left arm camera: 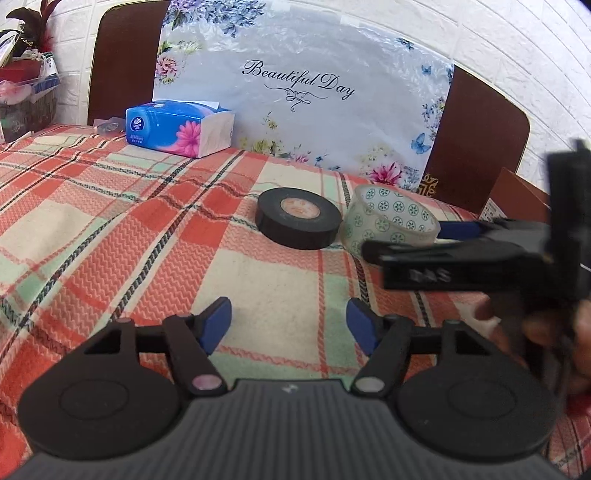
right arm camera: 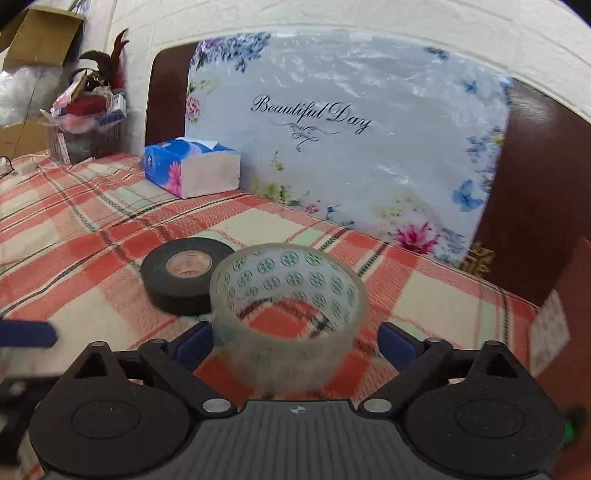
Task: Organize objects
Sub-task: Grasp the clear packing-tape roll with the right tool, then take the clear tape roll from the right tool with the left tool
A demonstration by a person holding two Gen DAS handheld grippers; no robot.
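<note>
A clear tape roll (right arm camera: 290, 314) with a green pattern lies on the plaid tablecloth between the open blue pads of my right gripper (right arm camera: 295, 341); whether the pads touch it I cannot tell. A black tape roll (right arm camera: 184, 275) lies flat just to its left, touching or nearly touching it. In the left wrist view the black roll (left arm camera: 298, 217) and the clear roll (left arm camera: 388, 218) sit ahead and to the right. My left gripper (left arm camera: 290, 323) is open and empty over bare cloth. The right gripper's body (left arm camera: 461, 262) reaches in from the right at the clear roll.
A blue tissue pack (left arm camera: 179, 127) lies at the back left by a floral "Beautiful Day" board (left arm camera: 306, 96) leaning on a dark headboard. A basket of items (right arm camera: 86, 122) and a cardboard box (right arm camera: 40, 33) stand at far left. A brown box edge (right arm camera: 569, 306) is at right.
</note>
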